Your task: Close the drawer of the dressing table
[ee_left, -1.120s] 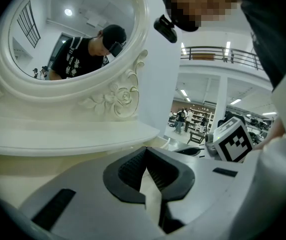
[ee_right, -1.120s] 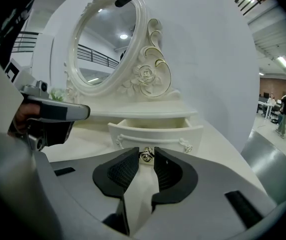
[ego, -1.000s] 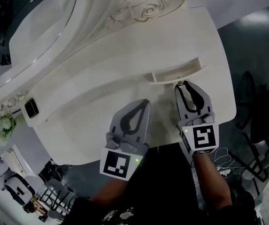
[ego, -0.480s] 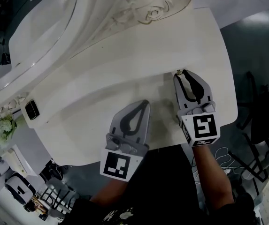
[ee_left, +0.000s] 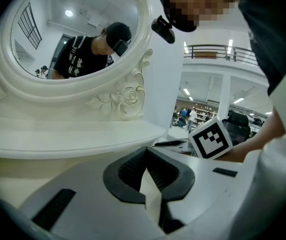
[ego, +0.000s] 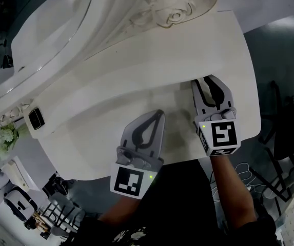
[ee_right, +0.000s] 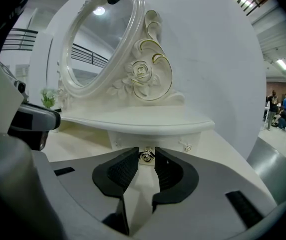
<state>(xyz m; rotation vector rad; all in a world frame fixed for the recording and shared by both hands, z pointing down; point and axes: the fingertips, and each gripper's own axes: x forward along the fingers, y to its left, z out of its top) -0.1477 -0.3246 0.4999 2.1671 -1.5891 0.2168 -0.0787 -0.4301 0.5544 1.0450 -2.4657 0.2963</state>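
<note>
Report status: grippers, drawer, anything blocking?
Left gripper shut, empty. Right gripper jaws just opening, drawer knob between the tips. Drawer pushed in under the shelf. Nothing in the way.

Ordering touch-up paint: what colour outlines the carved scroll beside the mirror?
Gold, on the white scroll; right gripper view.

Pale green flowers [ego: 2, 138] near a small black device [ego: 35, 118], dark grey floor [ego: 285, 50] at right
</note>
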